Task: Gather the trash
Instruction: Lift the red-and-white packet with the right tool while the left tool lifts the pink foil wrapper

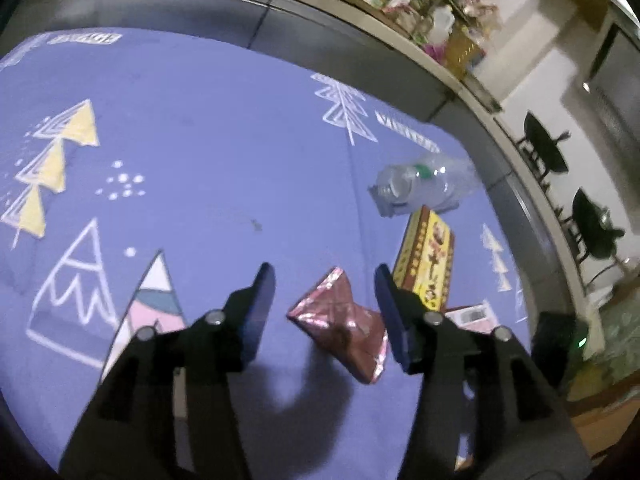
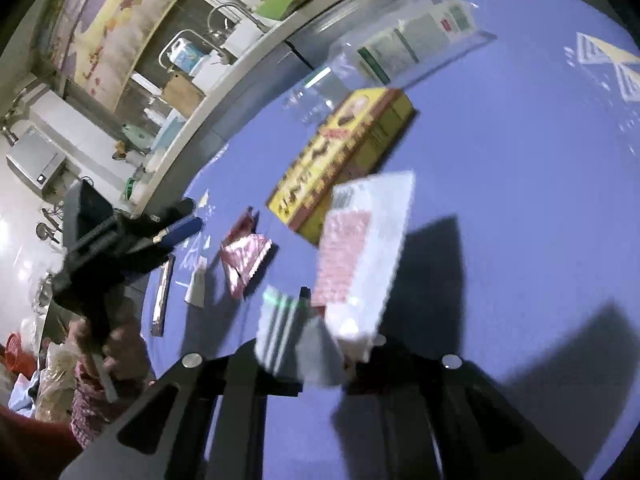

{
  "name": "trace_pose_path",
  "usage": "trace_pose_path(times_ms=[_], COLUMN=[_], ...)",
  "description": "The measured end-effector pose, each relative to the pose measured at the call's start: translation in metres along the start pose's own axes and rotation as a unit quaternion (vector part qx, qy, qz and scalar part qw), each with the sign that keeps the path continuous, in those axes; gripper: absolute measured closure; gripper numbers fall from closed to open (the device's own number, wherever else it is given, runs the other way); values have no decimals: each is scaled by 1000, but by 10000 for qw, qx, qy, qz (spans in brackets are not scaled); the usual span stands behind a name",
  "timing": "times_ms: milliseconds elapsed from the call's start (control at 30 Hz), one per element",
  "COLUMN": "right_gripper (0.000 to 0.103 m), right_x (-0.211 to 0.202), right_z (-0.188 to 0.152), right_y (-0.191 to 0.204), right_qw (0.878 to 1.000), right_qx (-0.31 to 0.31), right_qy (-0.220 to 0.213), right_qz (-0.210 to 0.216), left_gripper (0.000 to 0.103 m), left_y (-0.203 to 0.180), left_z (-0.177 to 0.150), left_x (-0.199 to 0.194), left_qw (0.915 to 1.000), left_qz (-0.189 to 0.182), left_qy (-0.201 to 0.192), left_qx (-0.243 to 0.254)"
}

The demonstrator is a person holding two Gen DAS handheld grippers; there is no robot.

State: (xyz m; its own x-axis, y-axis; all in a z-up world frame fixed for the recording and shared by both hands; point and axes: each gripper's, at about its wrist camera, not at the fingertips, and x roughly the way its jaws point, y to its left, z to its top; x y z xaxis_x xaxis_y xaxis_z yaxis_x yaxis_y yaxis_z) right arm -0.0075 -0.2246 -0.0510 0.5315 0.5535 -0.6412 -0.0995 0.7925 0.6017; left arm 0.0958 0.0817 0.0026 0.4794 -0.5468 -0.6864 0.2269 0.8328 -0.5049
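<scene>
A crumpled maroon foil wrapper (image 1: pixel 340 320) lies on the purple cloth between the open fingers of my left gripper (image 1: pixel 324 292), apart from both pads. It also shows in the right wrist view (image 2: pixel 244 256). A yellow and red box (image 1: pixel 428 264) lies just right of it and shows in the right wrist view (image 2: pixel 344 156). A crushed clear plastic bottle (image 1: pixel 424 188) lies beyond the box. My right gripper (image 2: pixel 320 344) is shut on a white and pink carton (image 2: pixel 364 252) and holds it above the cloth. The left gripper (image 2: pixel 176 232) shows in the right wrist view.
The purple printed cloth (image 1: pixel 208 168) covers the table. A clear bag with white and green packs (image 2: pixel 408 40) lies at the far side. A silver strip (image 2: pixel 162 292) and a small white piece (image 2: pixel 196 288) lie near the table's edge. A cluttered counter (image 1: pixel 436 12) stands behind.
</scene>
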Motion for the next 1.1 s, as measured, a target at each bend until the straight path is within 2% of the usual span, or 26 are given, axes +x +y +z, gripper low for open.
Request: trace_pose_path(times_ms=[67, 100, 133, 200, 233, 300, 433, 533, 667, 700, 733, 767, 867, 967, 1033, 1067, 1100], right_gripper=[84, 75, 69, 46, 43, 43, 43, 43, 43, 43, 43, 43, 43, 43, 54, 66, 73], right_x=[-7, -11, -14, -20, -24, -31, -45, -61, -70, -68, -66, -66, -59, -47, -39, -36, -32], right_z=[-10, -14, -18, -22, -27, -33, -43, -45, -40, -36, -32, -31, -27, -25, -29, -31, -32], right_y=[2, 4, 6, 11, 14, 16, 9, 1, -11, -13, -14, -17, -18, -13, -4, -1, 1], right_qw=[9999, 9998, 9996, 9989, 9982, 9967, 9948, 9913, 9905, 9907, 9910, 9913, 9922, 9907, 9855, 9840, 9827], right_qx=[-61, -146, -220, -353, -422, -535, -573, -610, -502, -499, -507, -515, -508, -740, -1107, -1214, -1310], right_qy=[-73, -115, -150, -251, -308, -380, -506, -741, -885, -874, -859, -848, -821, -713, -680, -641, -597], right_qz=[-59, -88, -102, -190, -301, -486, -680, -899, -925, -913, -893, -862, -793, -887, -1094, -1139, -1165], left_gripper=[47, 47, 47, 47, 47, 47, 47, 47, 47, 49, 57, 77, 91, 98, 100, 100, 100], left_y=[3, 2, 0, -4, -5, -6, -14, -15, -17, -19, -21, -22, -23, -23, -22, -23, -24], left_z=[-5, -9, -13, -21, -25, -31, -29, -26, -24, -24, -24, -25, -28, -33, -35, -37, -39], left_x=[-5, -4, 0, 10, 18, 27, 35, 36, 40, 41, 43, 47, 51, 51, 50, 49, 48], left_qw=[9998, 9996, 9993, 9976, 9961, 9940, 9921, 9910, 9897, 9897, 9899, 9896, 9897, 9893, 9890, 9890, 9890], left_qz=[-11, 6, 51, 160, 170, 71, 13, 105, 184, 225, 259, 295, 336, 244, 131, 84, 53], left_qy=[75, 178, 317, 625, 807, 997, 1085, 1060, 975, 941, 930, 963, 927, 980, 1011, 1028, 1049], left_qx=[-156, -198, -215, -255, -318, -452, -633, -805, -1034, -1051, -1037, -1027, -1037, -1051, -1068, -1059, -1038])
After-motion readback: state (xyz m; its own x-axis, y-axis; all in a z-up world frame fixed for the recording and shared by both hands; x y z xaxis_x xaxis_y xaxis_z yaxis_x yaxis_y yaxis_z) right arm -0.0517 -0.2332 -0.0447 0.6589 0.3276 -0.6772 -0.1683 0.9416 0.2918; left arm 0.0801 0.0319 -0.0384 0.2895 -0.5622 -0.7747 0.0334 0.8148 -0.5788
